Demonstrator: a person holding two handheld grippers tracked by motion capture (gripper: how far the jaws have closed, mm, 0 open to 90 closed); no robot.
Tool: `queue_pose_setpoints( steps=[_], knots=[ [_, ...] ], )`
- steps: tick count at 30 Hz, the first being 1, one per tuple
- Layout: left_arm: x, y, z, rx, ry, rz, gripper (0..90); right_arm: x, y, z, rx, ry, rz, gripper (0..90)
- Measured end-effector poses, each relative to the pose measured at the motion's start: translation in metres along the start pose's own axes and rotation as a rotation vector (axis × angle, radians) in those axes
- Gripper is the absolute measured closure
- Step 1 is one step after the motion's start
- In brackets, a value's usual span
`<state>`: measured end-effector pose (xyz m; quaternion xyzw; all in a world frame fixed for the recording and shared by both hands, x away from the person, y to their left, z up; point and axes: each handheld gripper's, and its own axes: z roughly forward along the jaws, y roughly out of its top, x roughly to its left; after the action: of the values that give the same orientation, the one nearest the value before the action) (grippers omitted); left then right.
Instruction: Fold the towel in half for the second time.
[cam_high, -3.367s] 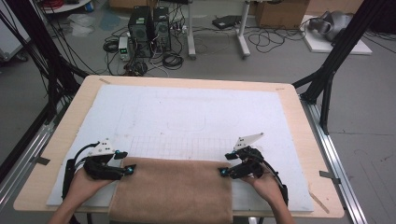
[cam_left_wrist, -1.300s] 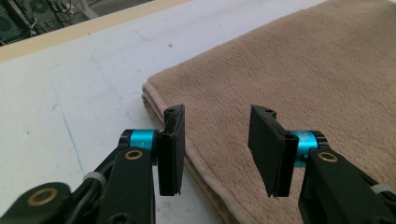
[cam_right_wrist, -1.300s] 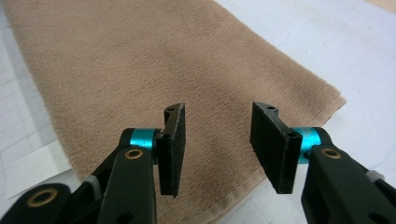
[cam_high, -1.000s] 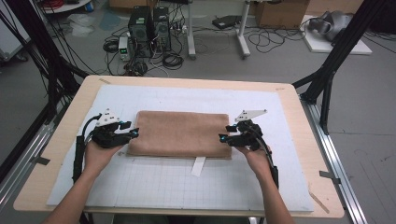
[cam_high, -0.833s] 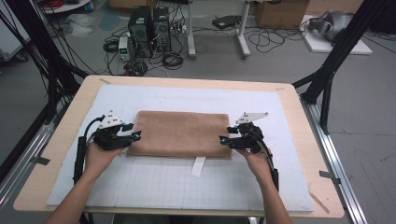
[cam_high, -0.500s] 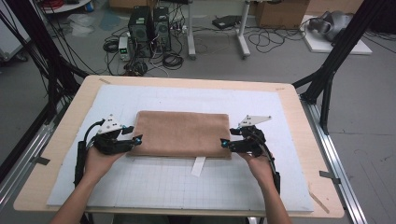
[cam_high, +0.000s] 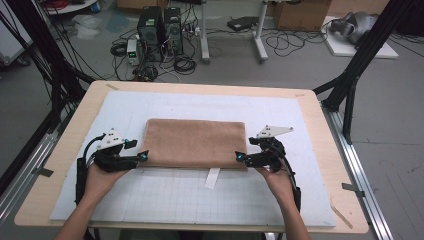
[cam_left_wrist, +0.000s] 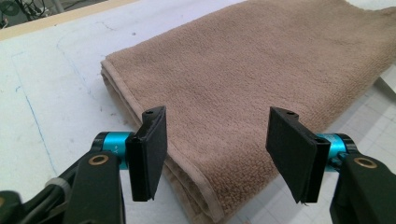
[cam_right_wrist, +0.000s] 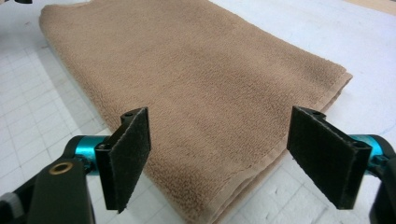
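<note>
A folded brown towel (cam_high: 195, 142) lies flat on the white gridded mat (cam_high: 150, 200), with a white label (cam_high: 212, 178) poking out from its near edge. My left gripper (cam_high: 141, 156) sits at the towel's near left corner; its jaws have just been opening and stand apart over the hem (cam_left_wrist: 212, 207) without pressing it. My right gripper (cam_high: 241, 158) is at the near right corner, its jaws likewise just opened wide above the towel (cam_right_wrist: 205, 116), gripping nothing. In the left gripper view the towel (cam_left_wrist: 243, 84) stretches away ahead, two layers thick at its edge.
The mat covers a wooden table (cam_high: 330, 130). Black frame legs (cam_high: 355, 65) stand at the table's far corners. On the floor beyond are computer towers (cam_high: 160, 25), cables and boxes. Bare mat lies in front of the towel, between the person's forearms.
The towel was carried from the near edge and folded over at mid-table. Over the last second both grippers' jaws spread off its near corners, and both hands drew slightly back toward the person.
</note>
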<state>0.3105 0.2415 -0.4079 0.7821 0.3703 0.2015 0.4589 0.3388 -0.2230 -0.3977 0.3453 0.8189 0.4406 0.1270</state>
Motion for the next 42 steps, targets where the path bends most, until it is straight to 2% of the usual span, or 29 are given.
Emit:
queue_pose_setpoints(
  steps=[8,13,20,32,42],
  knots=[
    [-0.005,-0.002,-0.007,-0.008,-0.017,0.000,31.0,0.004,-0.004,-0.007,-0.015,-0.002,0.011,12.6],
    [-0.008,-0.004,-0.012,-0.009,-0.031,-0.004,25.1,0.007,-0.007,-0.013,-0.029,-0.007,0.005,11.9],
    [-0.014,-0.005,-0.019,-0.019,-0.034,0.019,20.0,0.010,-0.013,-0.021,-0.040,-0.022,0.003,11.8],
    [-0.014,-0.017,-0.033,-0.028,-0.031,0.013,19.3,0.015,-0.022,-0.037,-0.052,-0.047,-0.026,11.7],
    [-0.017,-0.022,-0.042,-0.034,-0.024,0.012,19.2,0.020,-0.029,-0.048,-0.073,-0.057,-0.030,11.7]
  ],
)
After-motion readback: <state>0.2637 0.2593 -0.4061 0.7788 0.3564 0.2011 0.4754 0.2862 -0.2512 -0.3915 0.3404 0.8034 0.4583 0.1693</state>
